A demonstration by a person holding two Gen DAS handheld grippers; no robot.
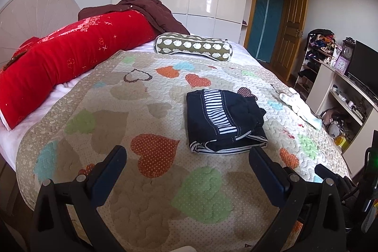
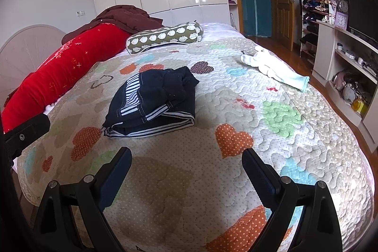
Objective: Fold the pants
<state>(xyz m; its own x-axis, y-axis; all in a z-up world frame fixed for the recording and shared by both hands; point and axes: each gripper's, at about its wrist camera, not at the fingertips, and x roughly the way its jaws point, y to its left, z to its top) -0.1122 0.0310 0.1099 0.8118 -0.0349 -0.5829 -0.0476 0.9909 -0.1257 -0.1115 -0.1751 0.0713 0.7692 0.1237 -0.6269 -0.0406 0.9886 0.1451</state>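
One quilt [image 1: 146,181] covers the bed; its near edge is cut off under my claws, and the far side drops out of view. One red bolster [image 1: 70,56] lies along the headboard, its left end cut off, with a brown blanket [image 1: 146,11] heaped behind it so I can't tell how far it runs. One spotted pillow [image 2: 165,36] sits just beside the bolster. The pants [image 2: 153,100] lie folded in one dark bundle mid-quilt, striped band showing; how many layers, I can't make out. One pale garment [image 2: 274,66] lies near the right edge. My left claw [image 1: 187,158] and right claw [image 2: 186,161] both gape wide, holding nothing, short of the pants.
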